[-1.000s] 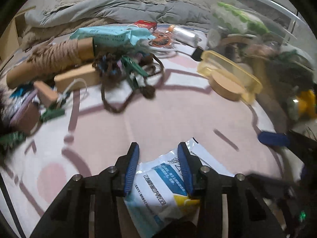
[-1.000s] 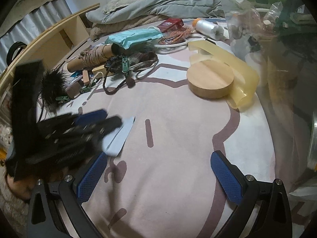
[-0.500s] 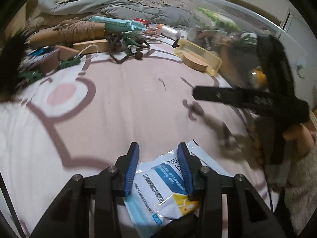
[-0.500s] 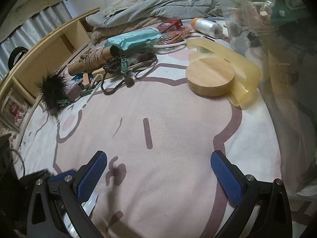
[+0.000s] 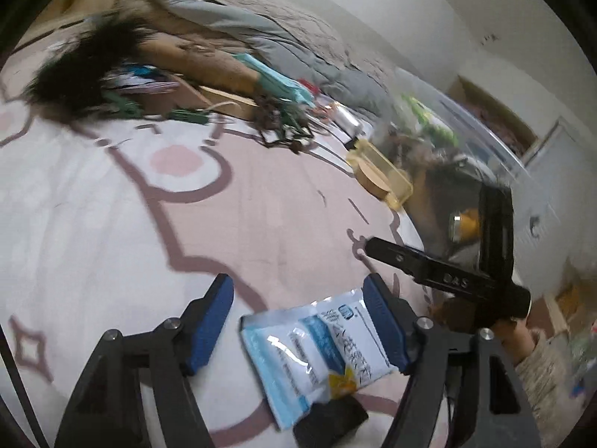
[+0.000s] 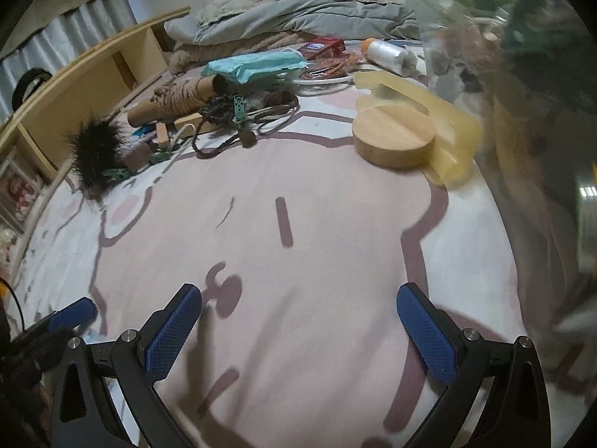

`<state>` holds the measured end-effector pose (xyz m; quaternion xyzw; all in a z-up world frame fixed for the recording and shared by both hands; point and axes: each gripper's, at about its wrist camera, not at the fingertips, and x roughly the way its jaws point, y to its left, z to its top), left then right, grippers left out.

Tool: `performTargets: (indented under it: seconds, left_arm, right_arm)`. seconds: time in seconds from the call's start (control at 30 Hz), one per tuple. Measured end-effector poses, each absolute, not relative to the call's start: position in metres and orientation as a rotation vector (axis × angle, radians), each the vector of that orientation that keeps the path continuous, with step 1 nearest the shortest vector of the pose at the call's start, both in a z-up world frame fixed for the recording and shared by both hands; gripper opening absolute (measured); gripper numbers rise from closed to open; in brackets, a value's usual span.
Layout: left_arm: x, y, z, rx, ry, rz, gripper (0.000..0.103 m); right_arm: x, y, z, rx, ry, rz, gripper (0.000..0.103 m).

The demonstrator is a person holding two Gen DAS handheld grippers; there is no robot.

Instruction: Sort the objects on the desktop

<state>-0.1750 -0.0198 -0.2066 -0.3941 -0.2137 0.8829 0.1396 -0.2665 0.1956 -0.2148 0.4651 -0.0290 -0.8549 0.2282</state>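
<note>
Released, the packet (image 5: 321, 351) lies between opening jaws, right gripper (image 5: 444, 272) beside.

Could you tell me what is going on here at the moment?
A person is sorting clutter on a pink patterned mat with two handheld tools. The left tool is opening around a blue and white packet, which lies loose between its fingers. The right tool hangs open and empty over the bare mat.
</note>
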Motion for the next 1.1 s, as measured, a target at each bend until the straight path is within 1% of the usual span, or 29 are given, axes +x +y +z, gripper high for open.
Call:
performTargets:
  seconds: [0.13, 0.3, 0.47, 0.57, 0.73, 0.87, 1.03, 1.07, 1.1]
  left_arm:
    - [-0.153, -0.032, -0.205, -1.142, -0.581, 2.632, 0.072]
    - [-0.127, -0.039, -0.210, -1.168, -0.516, 2.695, 0.072]
    - [-0.110, -0.028, -0.209, -1.165, -0.379, 2.741, 0.072]
    - [-0.101, -0.024, -0.208, -1.153, -0.355, 2.749, 0.072]
    - [-0.084, -0.016, -0.201, -1.076, -0.373, 2.720, 0.072]
    - [-0.079, 0.000, -0.200, -1.029, -0.319, 2.715, 0.072]
    - [-0.081, 0.022, -0.206, -1.048, -0.264, 2.696, 0.072]
    - [-0.081, 0.025, -0.208, -1.055, -0.250, 2.694, 0.069]
    - [-0.082, 0.028, -0.210, -1.061, -0.227, 2.699, 0.063]
  right_arm:
    - [-0.253, 0.203, -0.213, 1.294, -0.126, -2.357, 0.103]
    - [-0.231, 0.199, -0.211, 1.305, -0.073, -2.366, 0.103]
    - [-0.209, 0.194, -0.211, 1.316, -0.002, -2.371, 0.103]
    - [-0.199, 0.192, -0.211, 1.330, 0.032, -2.377, 0.103]
    - [-0.184, 0.188, -0.213, 1.344, 0.069, -2.418, 0.103]
    - [-0.180, 0.187, -0.214, 1.329, 0.064, -2.454, 0.103]
    - [-0.178, 0.184, -0.216, 1.311, 0.108, -2.478, 0.103]
    - [-0.178, 0.184, -0.216, 1.312, 0.110, -2.479, 0.103]
    - [-0.179, 0.183, -0.216, 1.314, 0.113, -2.479, 0.103]
